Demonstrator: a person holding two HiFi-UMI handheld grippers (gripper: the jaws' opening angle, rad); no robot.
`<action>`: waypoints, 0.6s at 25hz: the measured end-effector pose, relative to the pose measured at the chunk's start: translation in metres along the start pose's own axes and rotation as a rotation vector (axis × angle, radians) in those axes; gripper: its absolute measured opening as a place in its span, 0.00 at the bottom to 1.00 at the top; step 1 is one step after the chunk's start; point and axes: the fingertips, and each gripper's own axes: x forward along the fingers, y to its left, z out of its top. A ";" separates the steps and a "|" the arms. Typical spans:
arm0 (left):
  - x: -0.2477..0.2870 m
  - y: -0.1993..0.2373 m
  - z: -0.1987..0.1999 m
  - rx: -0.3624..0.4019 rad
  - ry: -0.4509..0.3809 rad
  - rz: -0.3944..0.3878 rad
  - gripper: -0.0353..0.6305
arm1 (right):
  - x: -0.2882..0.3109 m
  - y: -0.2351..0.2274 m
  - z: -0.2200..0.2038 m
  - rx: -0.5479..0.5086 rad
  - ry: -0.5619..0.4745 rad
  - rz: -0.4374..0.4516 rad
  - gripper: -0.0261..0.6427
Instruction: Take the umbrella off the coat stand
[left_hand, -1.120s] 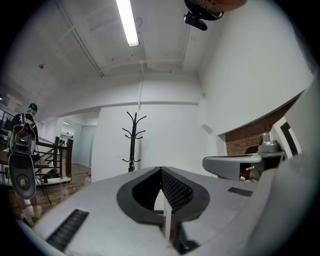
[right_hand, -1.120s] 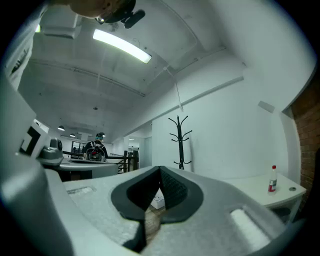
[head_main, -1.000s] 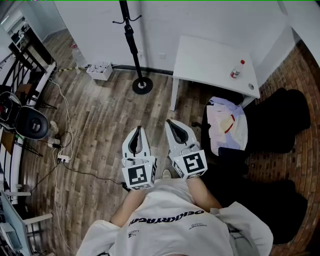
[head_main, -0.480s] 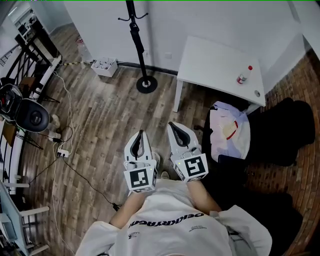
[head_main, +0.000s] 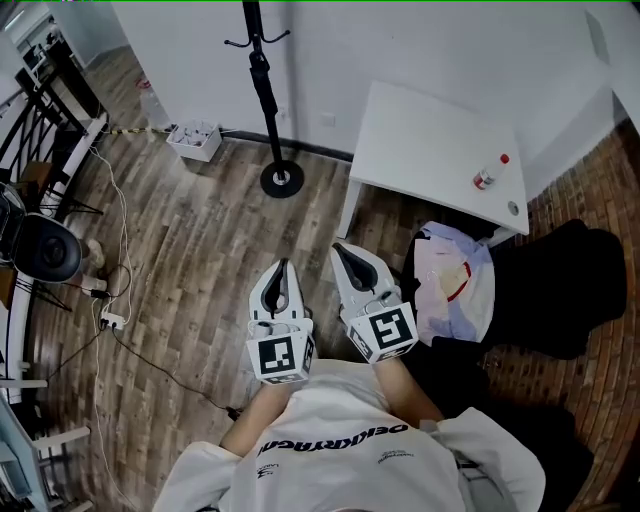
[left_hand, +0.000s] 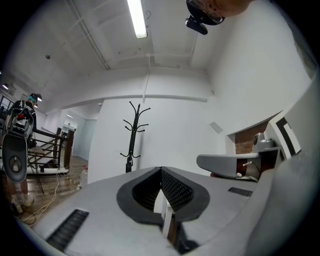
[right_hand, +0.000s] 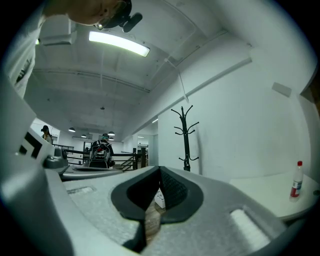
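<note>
The black coat stand (head_main: 258, 60) rises by the white wall, its round base (head_main: 281, 180) on the wood floor. A dark folded umbrella (head_main: 263, 88) hangs along its pole. My left gripper (head_main: 282, 265) and right gripper (head_main: 338, 248) are side by side in front of my body, well short of the stand, both shut and empty. In the left gripper view the stand (left_hand: 134, 131) is straight ahead beyond the shut gripper (left_hand: 161, 170), with the umbrella (left_hand: 128, 163) low on the pole. In the right gripper view the stand (right_hand: 186, 131) lies just right of the shut gripper (right_hand: 160, 170).
A white table (head_main: 430, 150) with a red-capped bottle (head_main: 485, 177) stands right of the stand. A white bag (head_main: 455, 272) and black bags (head_main: 545, 290) lie under and beside it. A small white crate (head_main: 194, 140), cables, a power strip (head_main: 111, 321) and a railing (head_main: 40, 110) are at the left.
The floor, table and bags have slid down in the head view as I step toward the stand. Both grippers keep their shut pose in front of me.
</note>
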 end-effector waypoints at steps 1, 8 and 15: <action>0.013 0.008 -0.001 -0.006 0.005 0.003 0.05 | 0.014 -0.005 -0.001 0.002 -0.002 -0.005 0.04; 0.118 0.068 0.003 -0.038 0.017 -0.025 0.05 | 0.128 -0.034 0.001 0.000 0.004 -0.004 0.04; 0.232 0.130 0.024 -0.085 0.022 -0.064 0.05 | 0.247 -0.075 0.017 0.004 0.011 -0.025 0.04</action>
